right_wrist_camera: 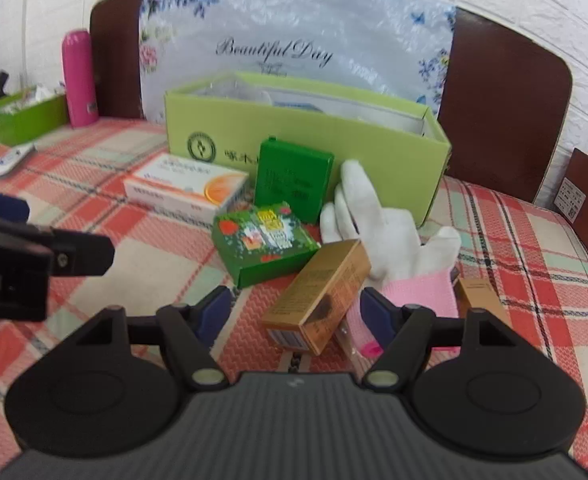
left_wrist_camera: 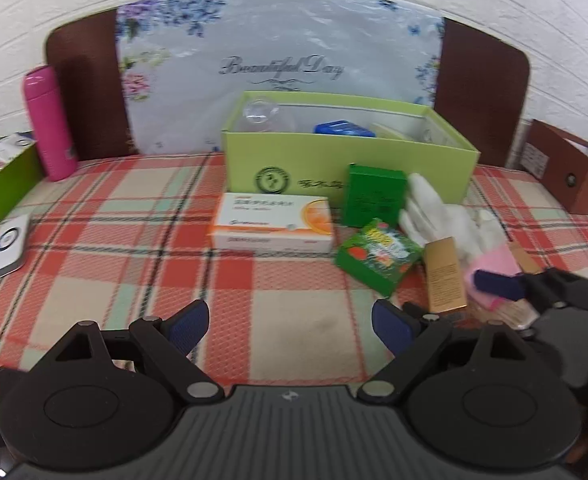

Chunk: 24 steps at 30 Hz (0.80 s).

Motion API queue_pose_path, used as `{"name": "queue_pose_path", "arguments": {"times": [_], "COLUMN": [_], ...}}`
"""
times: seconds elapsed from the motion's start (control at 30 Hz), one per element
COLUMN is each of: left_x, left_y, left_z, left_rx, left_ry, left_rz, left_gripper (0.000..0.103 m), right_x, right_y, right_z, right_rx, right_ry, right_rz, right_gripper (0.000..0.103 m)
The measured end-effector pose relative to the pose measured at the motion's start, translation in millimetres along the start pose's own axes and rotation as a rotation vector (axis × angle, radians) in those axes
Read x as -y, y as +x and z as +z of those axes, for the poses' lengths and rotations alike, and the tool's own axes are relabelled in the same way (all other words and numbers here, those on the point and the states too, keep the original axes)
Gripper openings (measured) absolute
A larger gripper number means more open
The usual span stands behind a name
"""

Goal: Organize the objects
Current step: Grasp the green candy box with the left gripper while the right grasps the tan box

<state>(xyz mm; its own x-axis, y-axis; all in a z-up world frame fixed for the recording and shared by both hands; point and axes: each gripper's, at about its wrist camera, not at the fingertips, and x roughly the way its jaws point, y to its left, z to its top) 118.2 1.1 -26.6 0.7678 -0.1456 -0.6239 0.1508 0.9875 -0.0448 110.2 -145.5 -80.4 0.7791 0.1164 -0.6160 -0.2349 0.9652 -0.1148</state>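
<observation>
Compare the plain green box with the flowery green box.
The plain green box stands upright, leaning against the big lime box; the flowery green box lies flat on the tablecloth. The plain green box is one dark green with faint print; the flowery green box carries red, yellow and white pictures. Both are small green cartons outside the lime box, beside the white glove.

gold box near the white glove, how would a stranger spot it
Start at the big light-green open box on the plaid cloth. In front of it lies a white glove; the gold box lies tilted at its left, nearest the right tool. It alone is long, narrow and metallic gold.
</observation>
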Motion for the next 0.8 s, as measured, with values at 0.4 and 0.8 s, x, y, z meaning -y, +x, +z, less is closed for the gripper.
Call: {"name": "queue_pose_path", "arguments": {"times": [0.4, 0.8], "left_x": [52.9, 65.6], "left_y": [79.5, 97.7], "left_z": [34.6, 23.1], "left_rx": [-0.02, -0.089], "left_ry": [0.156, 0.253], "left_rz": [-0.174, -0.196], "left_gripper": [0.092, 0.072], "right_x": [56.1, 67.4], "right_y": [-33.9, -75.6], "right_z": [-25.3, -41.7], "right_rx": [-0.036, -0.066], "right_ry": [0.2, 0.232], "right_rz": [0.106, 0.17], "right_gripper": [0.036, 0.036]}}
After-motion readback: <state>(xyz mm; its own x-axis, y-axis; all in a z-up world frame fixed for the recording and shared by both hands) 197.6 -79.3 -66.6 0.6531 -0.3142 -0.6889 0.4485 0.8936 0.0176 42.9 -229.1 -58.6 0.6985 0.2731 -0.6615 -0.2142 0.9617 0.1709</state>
